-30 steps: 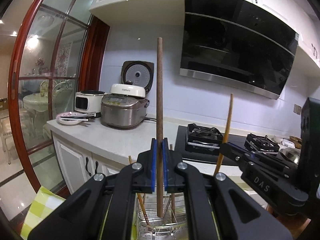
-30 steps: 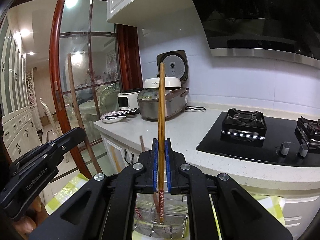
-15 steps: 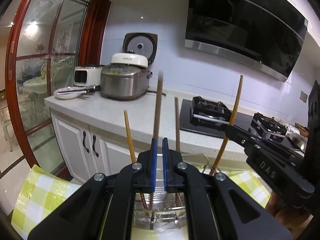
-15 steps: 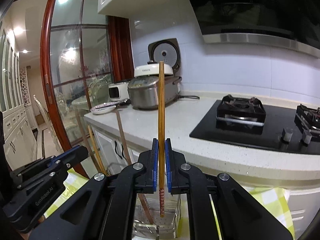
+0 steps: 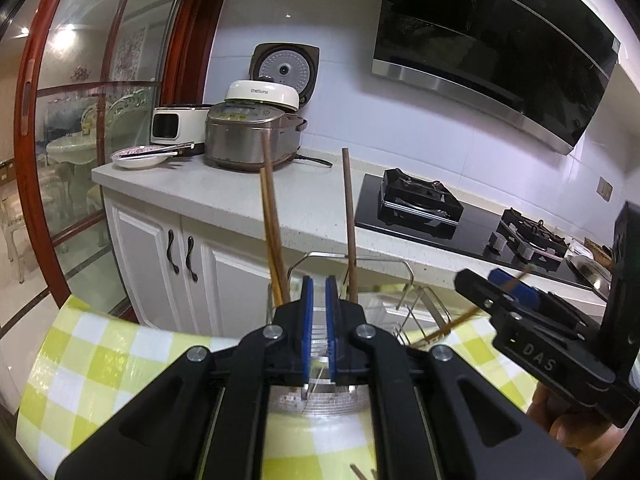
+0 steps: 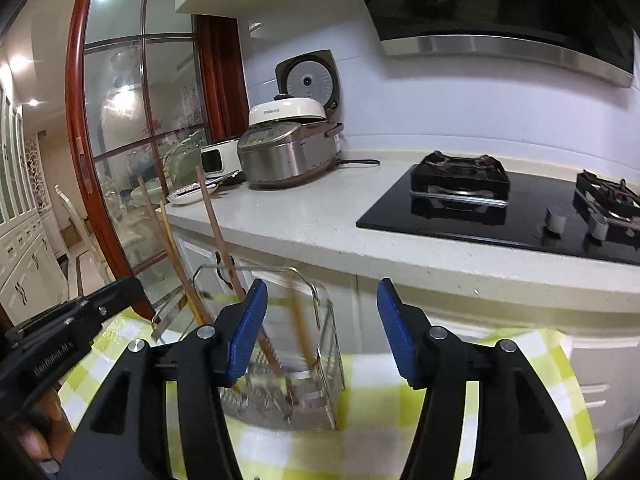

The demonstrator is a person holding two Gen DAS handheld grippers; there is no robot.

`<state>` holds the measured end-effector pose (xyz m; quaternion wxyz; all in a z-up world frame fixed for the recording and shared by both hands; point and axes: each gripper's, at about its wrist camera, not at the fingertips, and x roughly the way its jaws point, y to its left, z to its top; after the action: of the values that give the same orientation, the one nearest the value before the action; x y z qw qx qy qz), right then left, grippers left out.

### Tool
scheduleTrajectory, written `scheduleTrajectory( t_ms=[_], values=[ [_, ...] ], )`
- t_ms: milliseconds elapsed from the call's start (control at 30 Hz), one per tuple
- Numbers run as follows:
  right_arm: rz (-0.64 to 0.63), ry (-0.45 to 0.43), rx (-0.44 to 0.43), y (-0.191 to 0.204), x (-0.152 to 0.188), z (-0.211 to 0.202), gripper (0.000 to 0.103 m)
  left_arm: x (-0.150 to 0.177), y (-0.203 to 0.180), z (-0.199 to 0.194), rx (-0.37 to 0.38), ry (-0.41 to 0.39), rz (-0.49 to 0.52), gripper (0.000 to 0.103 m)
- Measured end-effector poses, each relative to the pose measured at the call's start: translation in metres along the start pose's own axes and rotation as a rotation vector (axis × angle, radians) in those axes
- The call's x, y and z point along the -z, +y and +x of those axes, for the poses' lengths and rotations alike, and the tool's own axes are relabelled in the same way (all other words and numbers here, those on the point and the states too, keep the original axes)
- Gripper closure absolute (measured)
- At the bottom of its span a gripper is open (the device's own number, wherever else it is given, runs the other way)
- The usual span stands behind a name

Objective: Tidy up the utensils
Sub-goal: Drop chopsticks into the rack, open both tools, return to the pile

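Right wrist view: the right gripper [image 6: 318, 324] has sprung wide and empty — the light chopstick [image 6: 298, 332] it clamped half a second ago is a blurred streak, apparently dropping into the wire basket [image 6: 328, 364] on the checked cloth [image 6: 380, 448]. The left gripper [image 5: 319, 328] has let go too, its jaws a narrow gap with nothing between; its dark chopstick [image 5: 349, 228] stands in the basket's far side. Both deliveries look done — next utensils, please.

- "thesuns" on the white rice cooker lid [image 5: 262, 96], far ahead of my left jaws
- "DAS" on my right gripper [image 5: 514, 286], right of them
- "GenRobot.AI" on my left gripper [image 6: 136, 282], seen left of my right jaws
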<state>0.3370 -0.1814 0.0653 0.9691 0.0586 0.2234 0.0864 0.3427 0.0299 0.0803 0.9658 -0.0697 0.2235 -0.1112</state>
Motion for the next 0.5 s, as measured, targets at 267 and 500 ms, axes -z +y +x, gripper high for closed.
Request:
scheduleTrajectory(
  t_ms=[267,500],
  values=[
    [0.045,0.076,0.016,-0.012,0.045,-0.037,0.042,0.029,0.000,-0.037,0.004,0.041,-0.011,0.083],
    [0.012,0.186,0.007,-0.011,0.096,-0.066,0.039,0.070,0.001,-0.065,0.006,0.114,-0.021,0.070]
  ],
)
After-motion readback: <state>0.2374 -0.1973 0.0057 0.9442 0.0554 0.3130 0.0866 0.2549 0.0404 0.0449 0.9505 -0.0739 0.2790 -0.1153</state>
